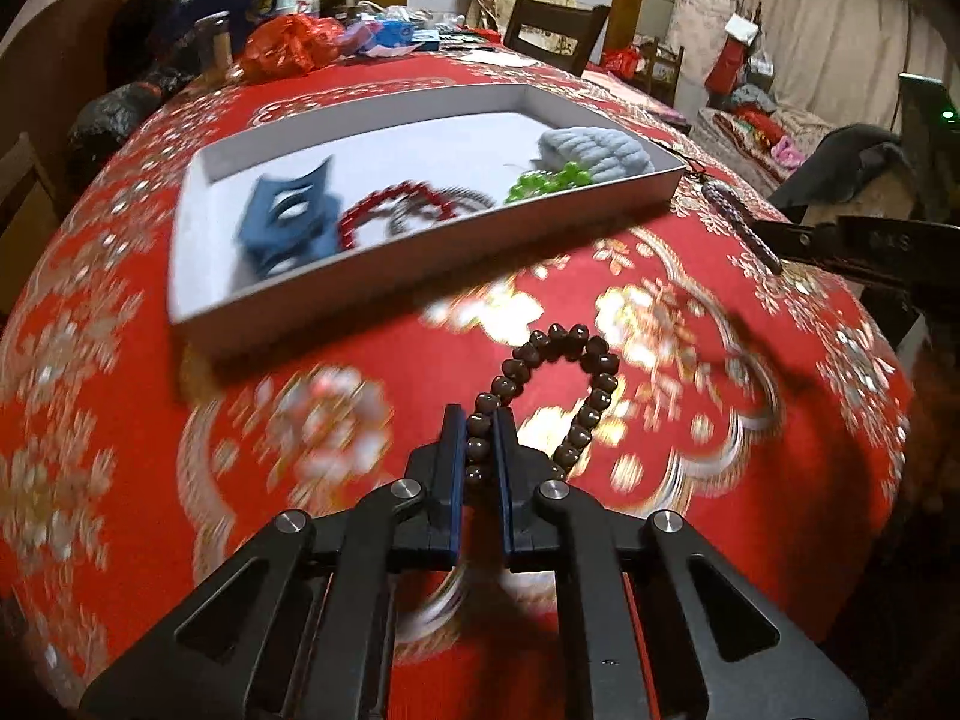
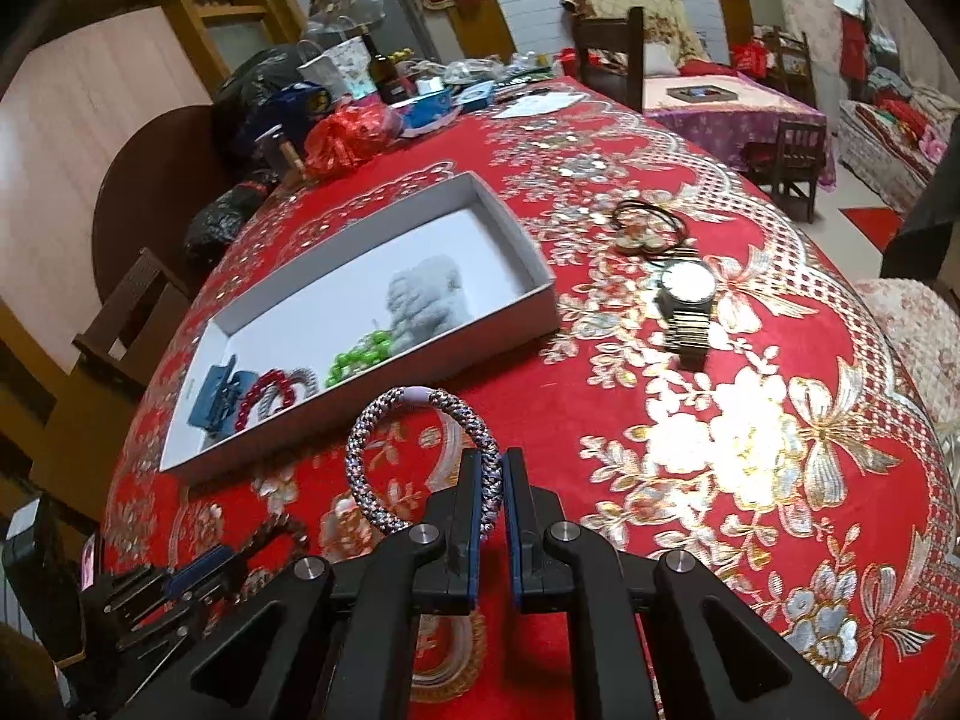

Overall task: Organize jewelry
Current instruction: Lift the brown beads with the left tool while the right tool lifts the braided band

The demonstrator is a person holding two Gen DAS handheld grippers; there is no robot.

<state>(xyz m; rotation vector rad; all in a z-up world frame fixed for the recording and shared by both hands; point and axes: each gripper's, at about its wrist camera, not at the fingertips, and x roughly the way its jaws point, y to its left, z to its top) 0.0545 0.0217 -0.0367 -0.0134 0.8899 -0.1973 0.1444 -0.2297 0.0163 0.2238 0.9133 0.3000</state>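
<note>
My left gripper (image 1: 482, 420) is shut on a dark brown bead bracelet (image 1: 591, 384) and holds it above the red tablecloth, in front of the white tray (image 1: 420, 252). My right gripper (image 2: 493, 468) is shut on a woven multicolour rope bracelet (image 2: 360, 450), near the tray's (image 2: 384, 384) front edge. The tray holds a blue clip (image 1: 288, 216), a red bead bracelet (image 1: 384, 207), a green bead bracelet (image 1: 540, 180) and a pale blue scrunchie (image 1: 594, 150). The right gripper with the rope bracelet (image 1: 741, 225) shows at the right of the left wrist view.
A metal wristwatch (image 2: 687, 306) and black hair ties (image 2: 651, 219) lie on the cloth right of the tray. Bags, a bottle (image 2: 384, 69) and clutter crowd the table's far end. A chair (image 2: 609, 54) stands behind the table.
</note>
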